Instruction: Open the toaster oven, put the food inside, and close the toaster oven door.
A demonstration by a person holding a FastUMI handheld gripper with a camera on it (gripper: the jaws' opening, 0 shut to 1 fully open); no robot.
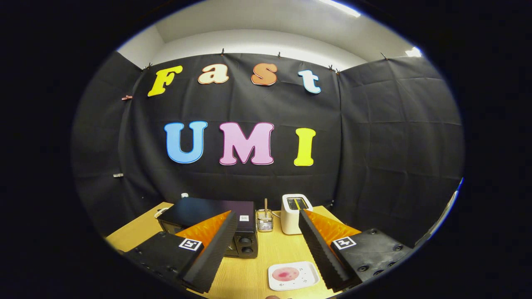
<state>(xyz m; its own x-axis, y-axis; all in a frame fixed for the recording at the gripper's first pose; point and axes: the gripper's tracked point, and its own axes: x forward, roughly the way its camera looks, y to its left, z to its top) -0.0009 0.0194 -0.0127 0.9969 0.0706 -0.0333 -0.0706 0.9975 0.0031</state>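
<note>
Gripper view shows the gripper (266,249) held above the wooden table (253,265), its two fingers spread wide apart with nothing between them and touching nothing. Below the gap, nearer the right finger, a white plate (309,279) lies flat on the table with a round pink piece of food (285,273) on it. Partly behind the left finger stands the black toaster oven (216,214), its door shut and two knobs visible at its front corner. Ahead of the fingers, beyond the gap, stand a small glass jar (264,220) holding a stick and, just beside it, a white toaster (294,214).
</note>
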